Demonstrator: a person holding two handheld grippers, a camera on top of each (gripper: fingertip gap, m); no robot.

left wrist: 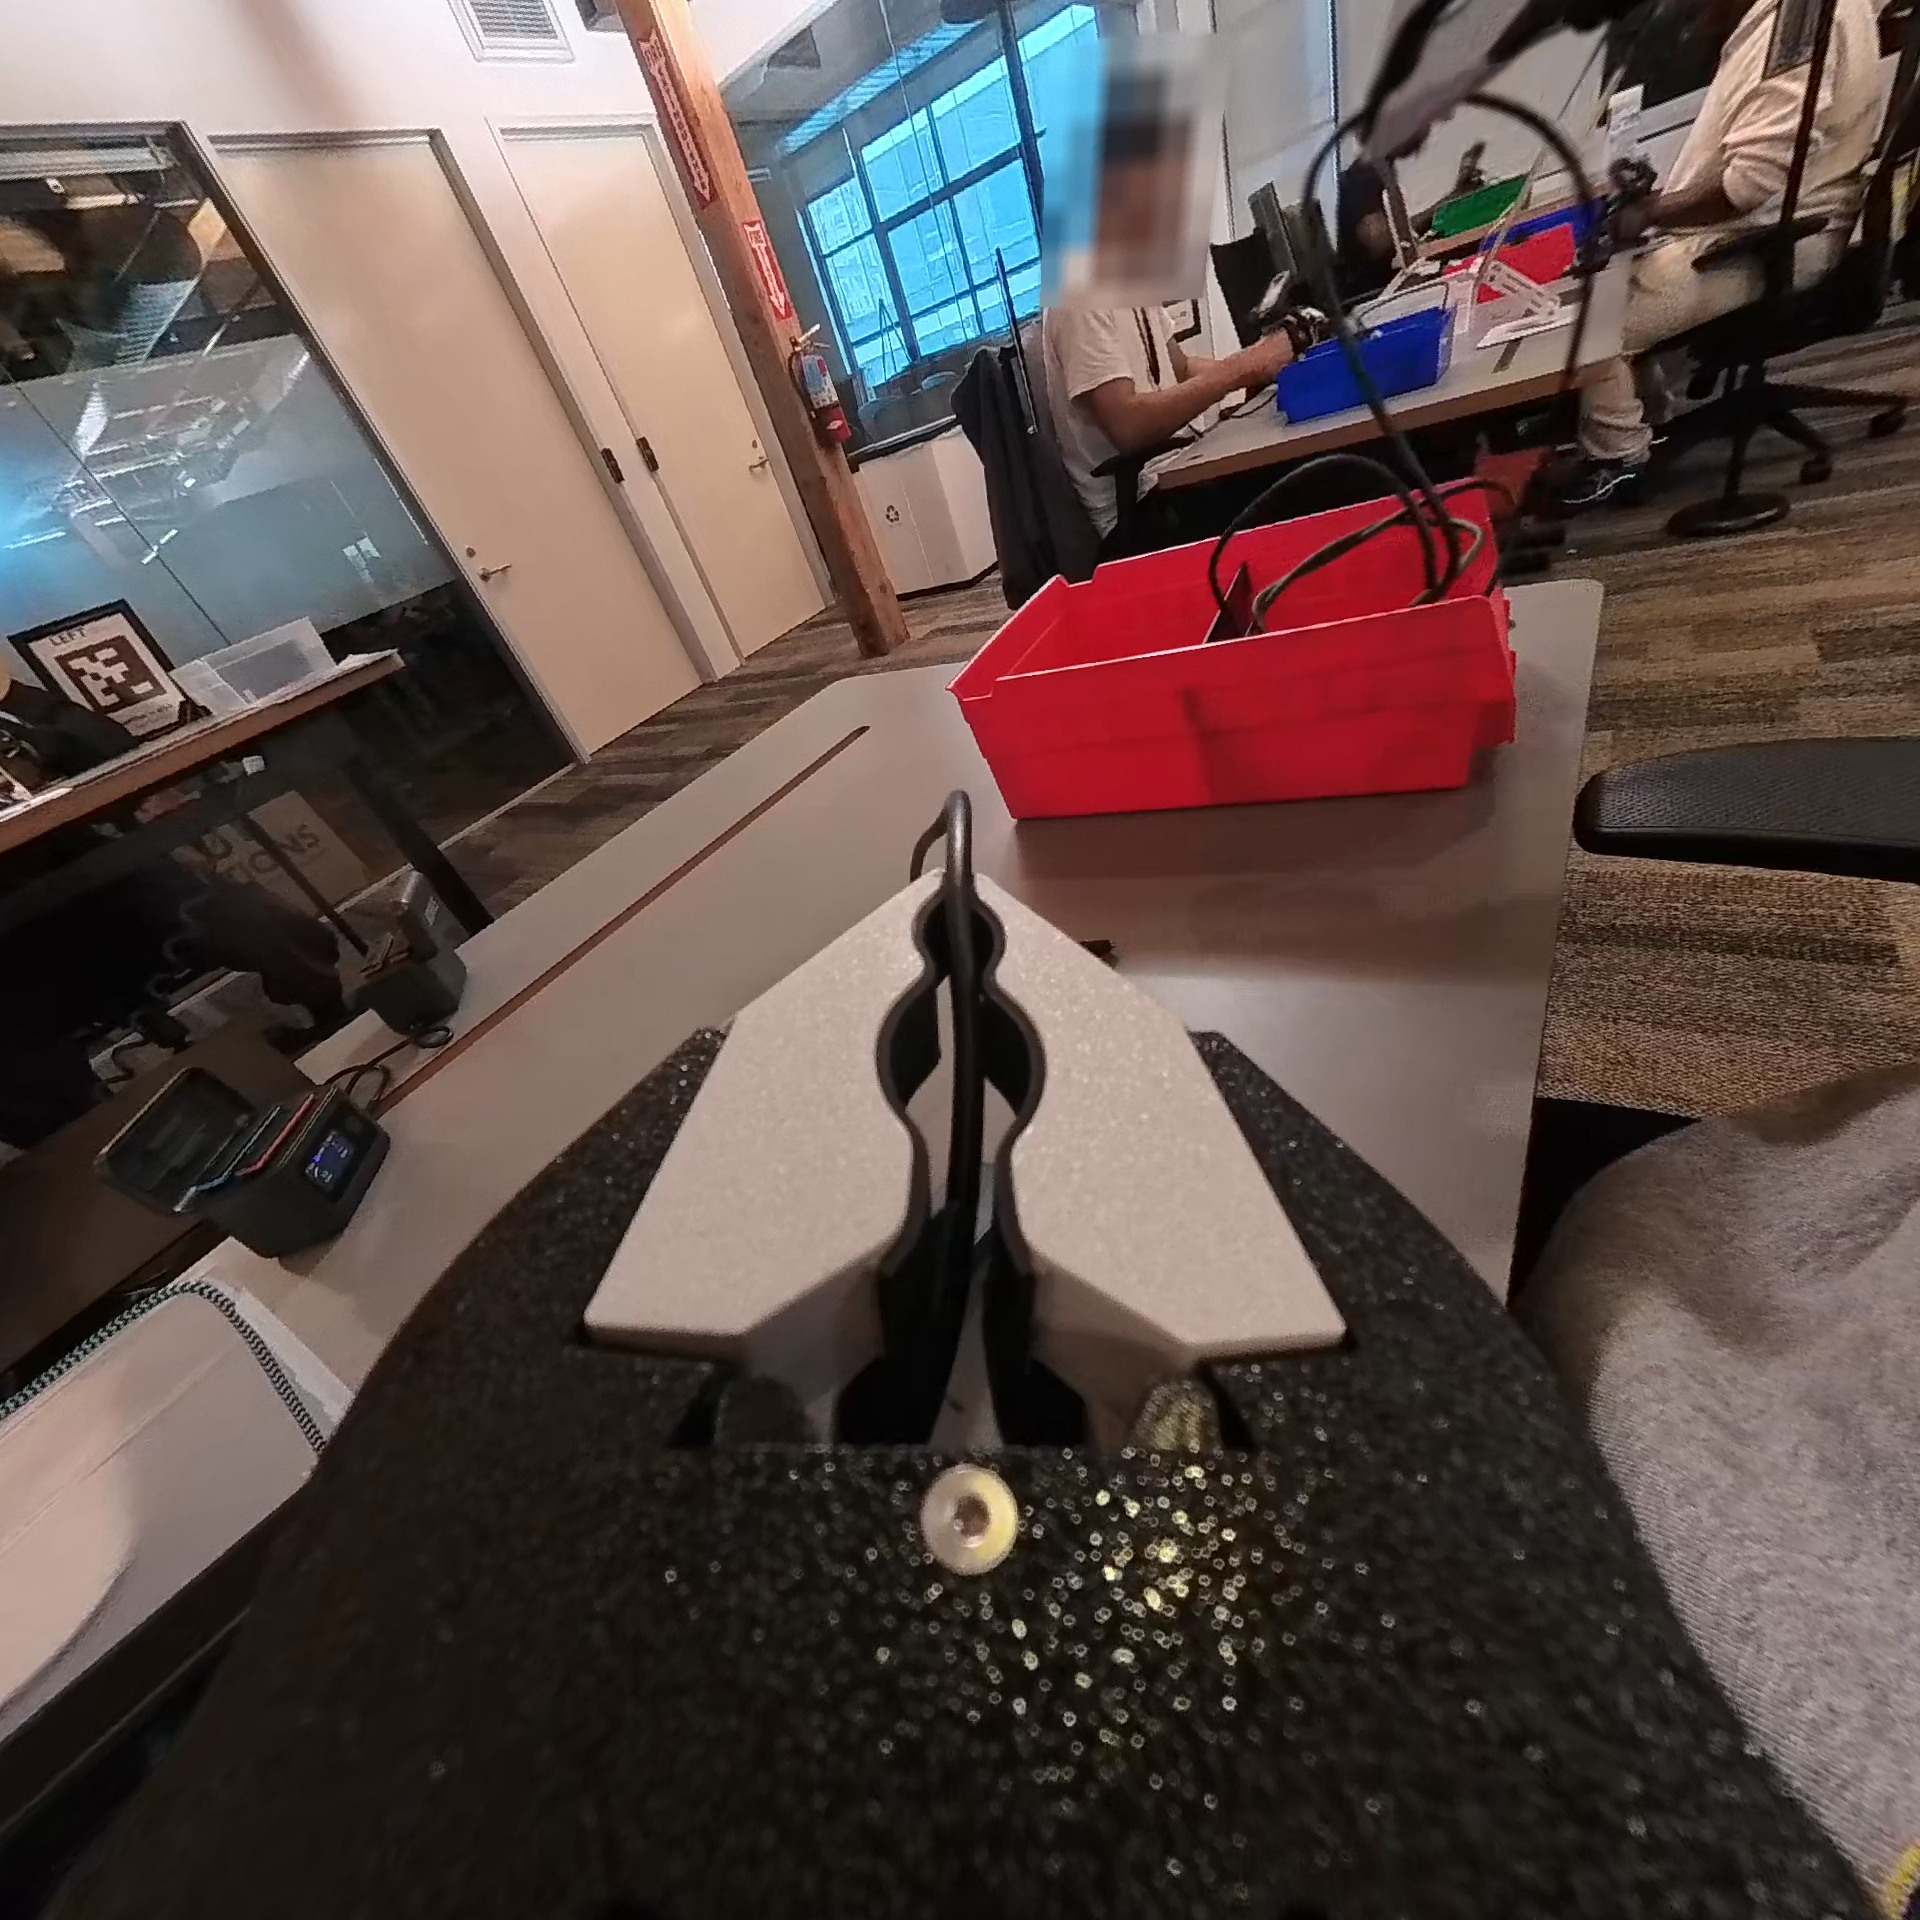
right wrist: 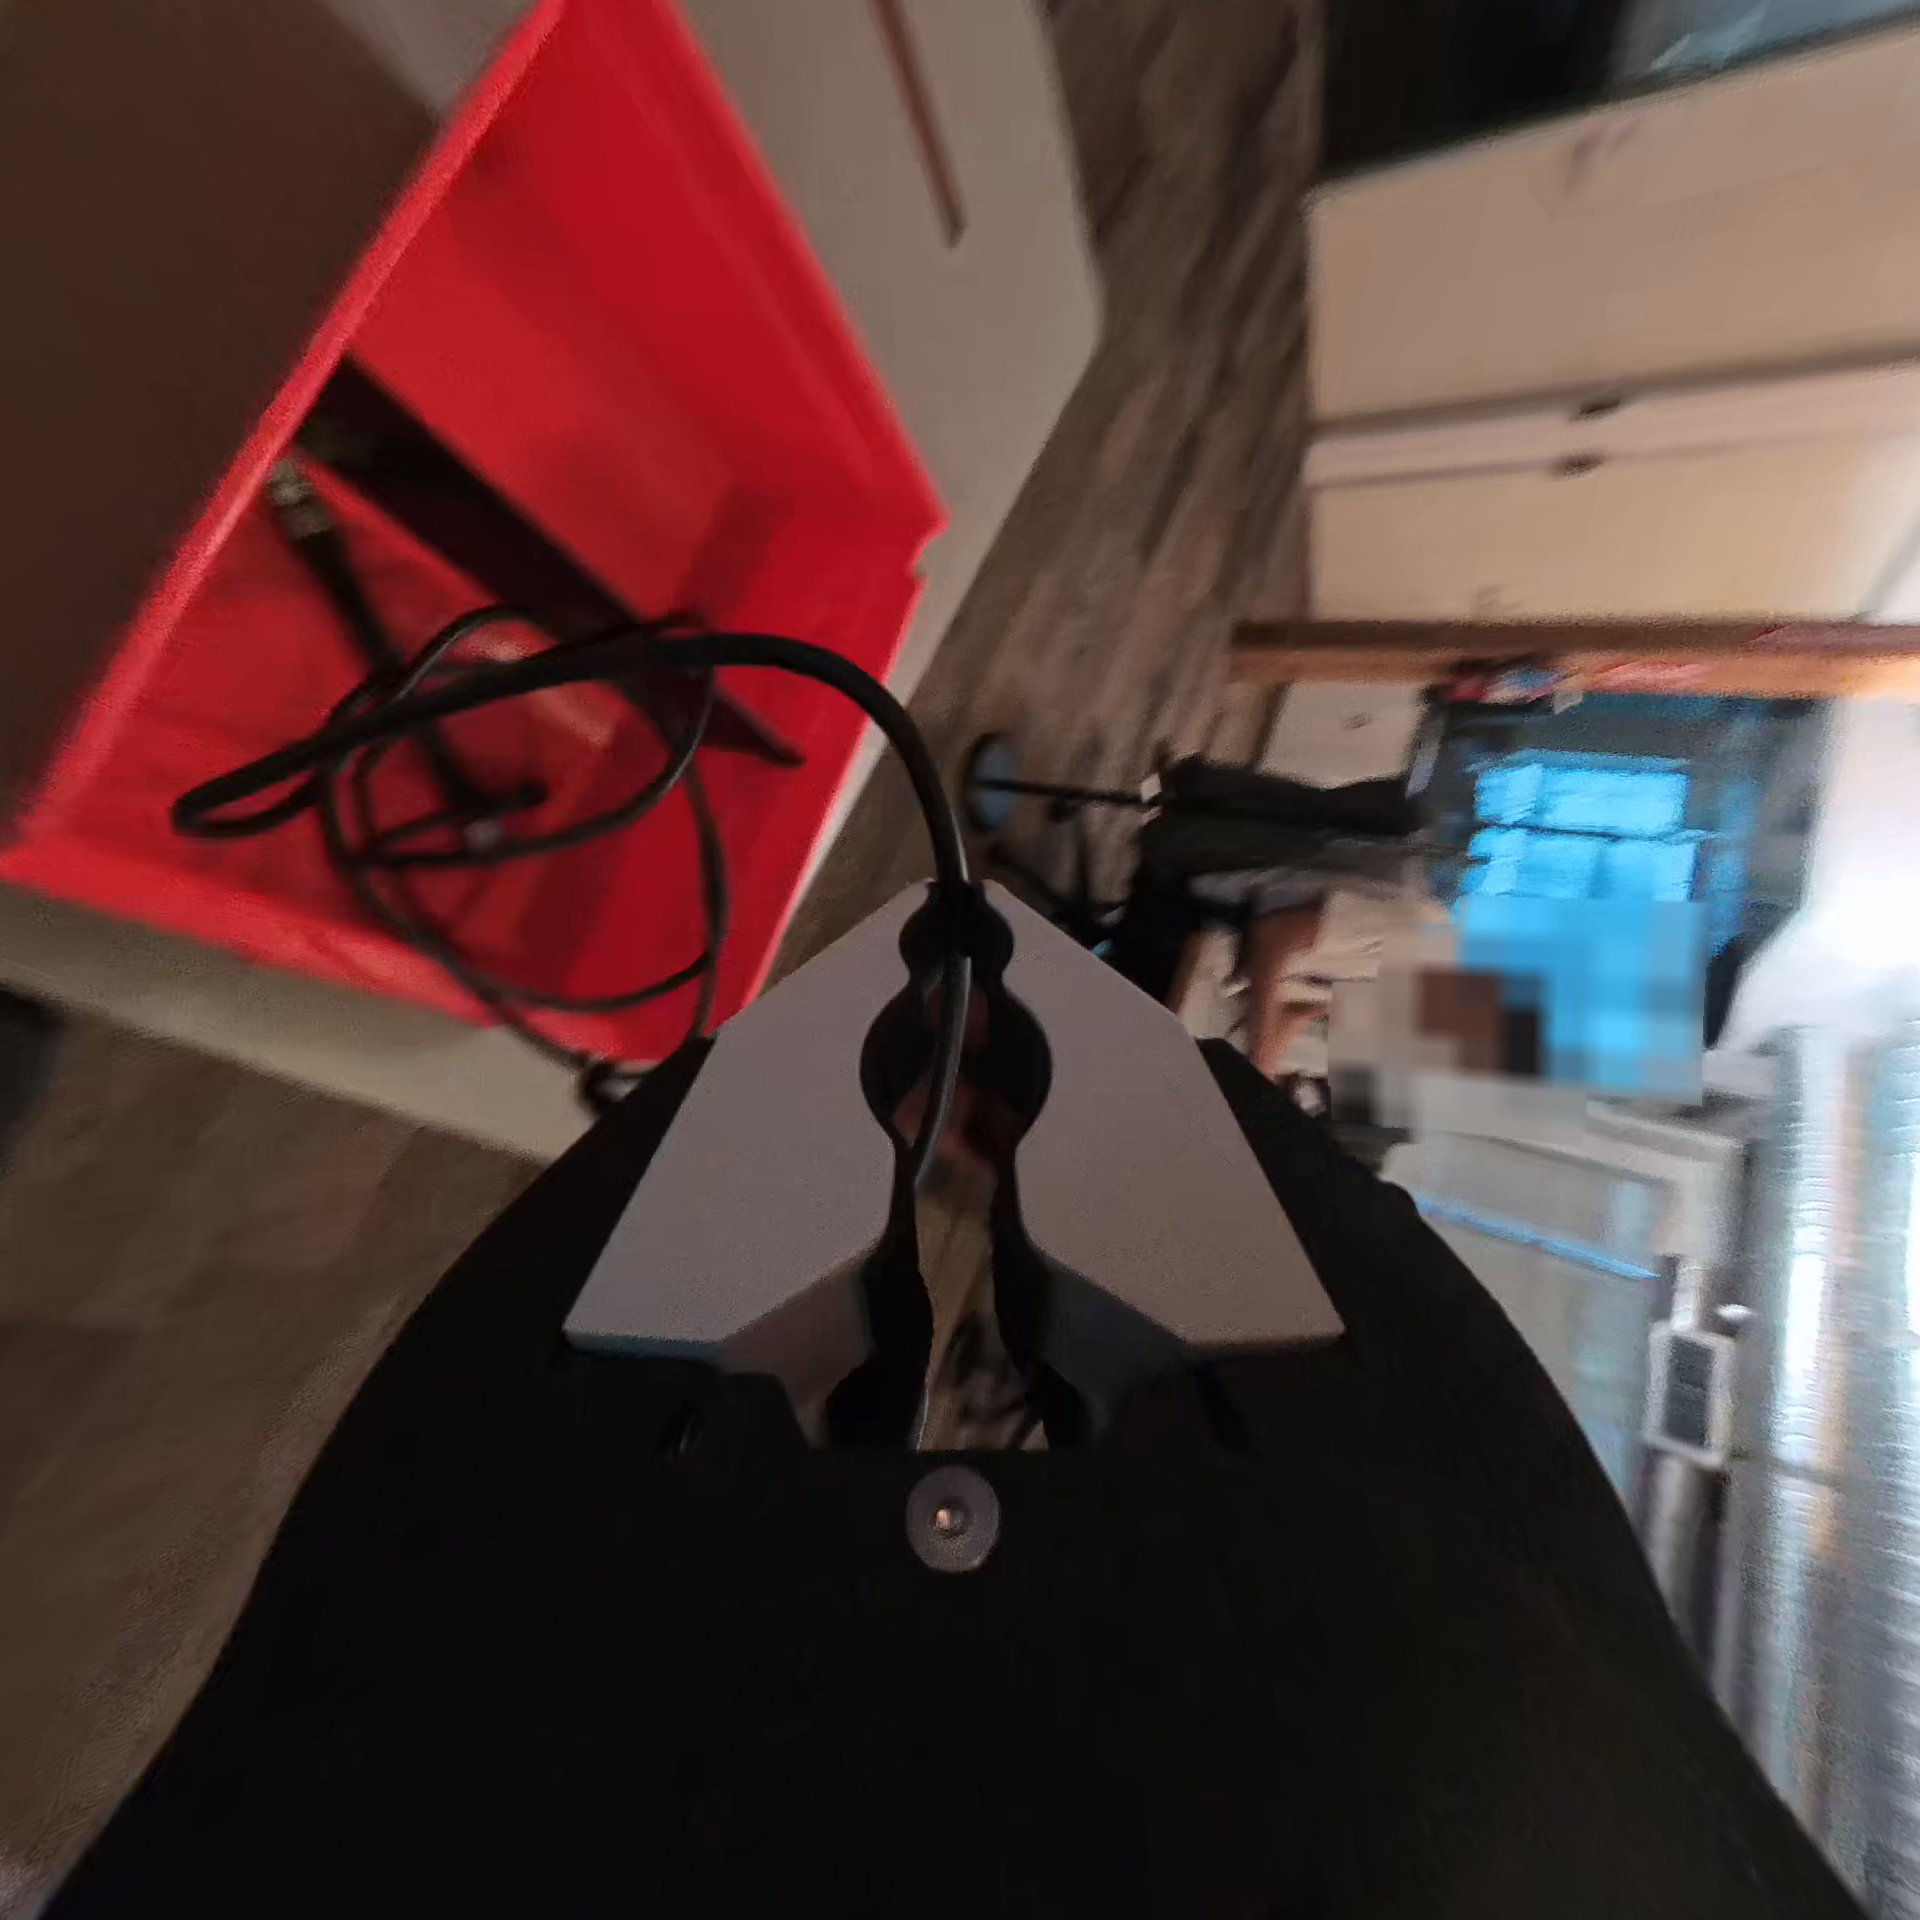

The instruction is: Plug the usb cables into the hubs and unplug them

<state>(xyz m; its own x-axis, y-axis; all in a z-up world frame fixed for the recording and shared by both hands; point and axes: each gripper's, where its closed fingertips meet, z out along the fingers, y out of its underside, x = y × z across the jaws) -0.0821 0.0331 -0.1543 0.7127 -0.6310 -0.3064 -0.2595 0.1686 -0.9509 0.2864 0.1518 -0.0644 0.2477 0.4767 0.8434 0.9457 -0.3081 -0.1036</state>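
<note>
2 grippers, left gripper (left wrist: 958,894) and right gripper (right wrist: 951,902), each pinch 1 cable (right wrist: 623,655); 1 red bin (left wrist: 1236,717).

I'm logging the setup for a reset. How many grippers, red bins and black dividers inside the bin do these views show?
Grippers: 2, left gripper and right gripper, each shut on black cable
Red bin: 1
Black divider: 1
Total: 4
</note>
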